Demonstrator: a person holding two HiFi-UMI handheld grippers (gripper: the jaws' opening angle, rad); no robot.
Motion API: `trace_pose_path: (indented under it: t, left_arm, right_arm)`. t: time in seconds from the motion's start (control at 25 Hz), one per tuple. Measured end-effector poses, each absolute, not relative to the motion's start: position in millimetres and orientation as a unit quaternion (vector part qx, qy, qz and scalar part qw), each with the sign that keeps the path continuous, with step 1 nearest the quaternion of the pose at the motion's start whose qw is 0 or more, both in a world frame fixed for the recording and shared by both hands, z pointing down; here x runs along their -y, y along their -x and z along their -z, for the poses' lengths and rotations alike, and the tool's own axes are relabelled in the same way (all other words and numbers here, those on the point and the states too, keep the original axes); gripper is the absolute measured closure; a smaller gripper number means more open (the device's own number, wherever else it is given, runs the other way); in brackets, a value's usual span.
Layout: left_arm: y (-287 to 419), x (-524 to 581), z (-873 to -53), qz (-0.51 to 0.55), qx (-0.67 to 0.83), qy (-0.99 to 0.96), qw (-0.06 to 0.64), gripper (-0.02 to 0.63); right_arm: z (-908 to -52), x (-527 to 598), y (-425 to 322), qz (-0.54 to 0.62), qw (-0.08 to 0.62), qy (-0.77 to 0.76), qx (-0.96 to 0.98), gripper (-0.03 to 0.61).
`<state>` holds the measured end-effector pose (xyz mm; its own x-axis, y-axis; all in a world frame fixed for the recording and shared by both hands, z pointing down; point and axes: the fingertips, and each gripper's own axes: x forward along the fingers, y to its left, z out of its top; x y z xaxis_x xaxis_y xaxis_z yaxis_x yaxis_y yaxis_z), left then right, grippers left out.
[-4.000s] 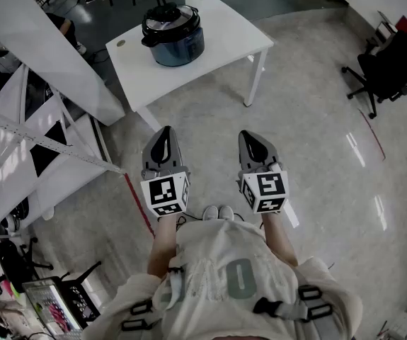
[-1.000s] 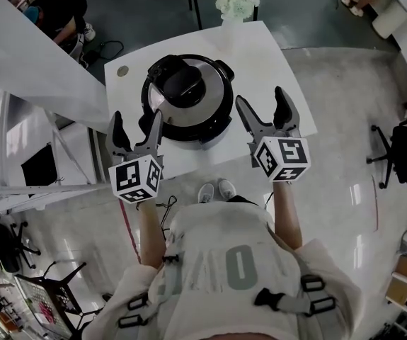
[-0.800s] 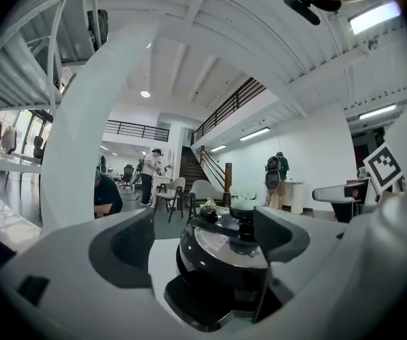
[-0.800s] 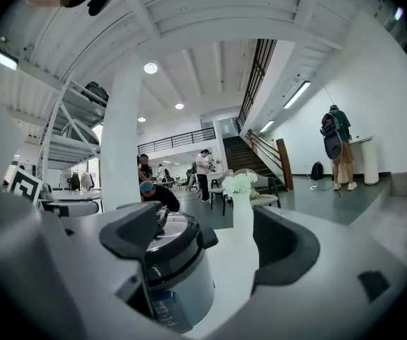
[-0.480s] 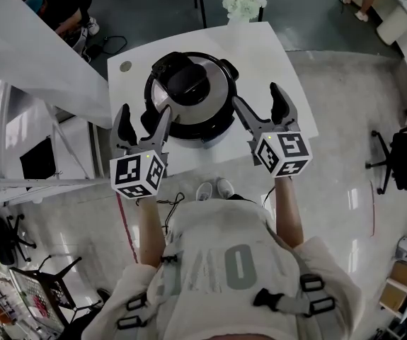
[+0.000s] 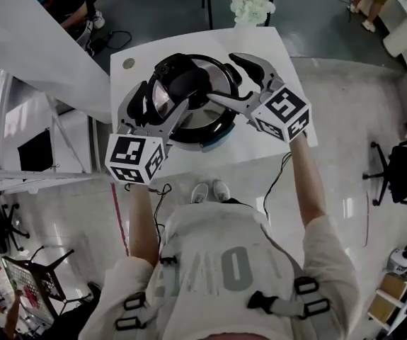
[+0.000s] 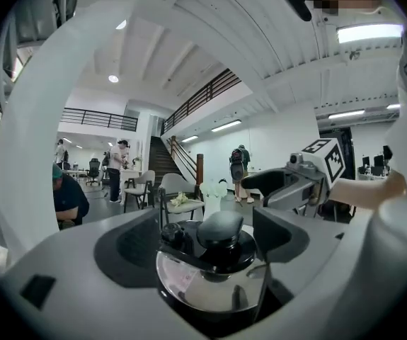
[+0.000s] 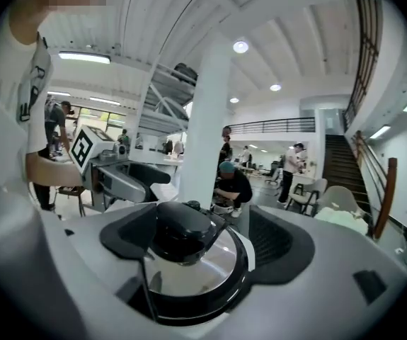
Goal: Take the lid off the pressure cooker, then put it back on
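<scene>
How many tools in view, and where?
2. Left tool is over the left side of the lid, right tool over its right side. Both are open and point at the knob. None looks hidden.

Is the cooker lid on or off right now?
On: the lid sits level within the rim of the pressure cooker, no gap showing.
</scene>
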<state>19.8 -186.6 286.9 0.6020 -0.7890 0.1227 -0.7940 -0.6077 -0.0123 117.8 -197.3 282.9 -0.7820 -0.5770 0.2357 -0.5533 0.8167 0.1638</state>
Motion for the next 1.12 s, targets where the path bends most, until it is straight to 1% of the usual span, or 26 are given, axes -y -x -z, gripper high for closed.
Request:
trace_pose_path:
  t: [0.16, 0.28, 0.56, 0.68, 0.76, 0.88, 1.12]
  left_arm:
    - [-32.7, 189.5, -296.4, -0.078, 0.394, -0.915, 0.037, 0.201]
    - [-35.4, 193.3, -305.9, -0.107, 0.376, -0.919, 0.041, 0.234]
    - [-35.4, 194.7, -315.2, -0.119, 0.364, -0.921, 0.07, 0.318]
    - [-40.2, 192.0, -320.5, -0.128, 0.349, -0.925, 0.08, 0.318]
    - [-43.1, 193.4, -322.9, -0.136, 0.347, -0.925, 0.079, 0.322]
    - [-44.9, 197.6, -324.6, -0.141, 0.35, -0.923, 0.074, 0.368]
    - [-44.8, 196.5, -323.8, -0.142, 0.341, -0.926, 0.078, 0.368]
  right_arm:
    - [-300.5, 203.7, -96.6, 0.053, 0.201, -0.2, 0.958, 0.167]
    - [-313.2, 210.4, -86.0, 0.048, 0.226, -0.145, 0.962, 0.209]
    - [-330.6, 212.9, -65.3, 0.035, 0.253, -0.062, 0.965, 0.22]
    - [-336.5, 211.2, -59.4, 0.03, 0.263, -0.036, 0.964, 0.238]
    - [-338.8, 211.0, -57.9, 0.028, 0.268, -0.023, 0.963, 0.238]
    - [-340.8, 211.2, -56.4, 0.021, 0.269, -0.008, 0.963, 0.244]
    - [-343.3, 207.6, -53.6, 0.01, 0.265, 0.009, 0.964, 0.258]
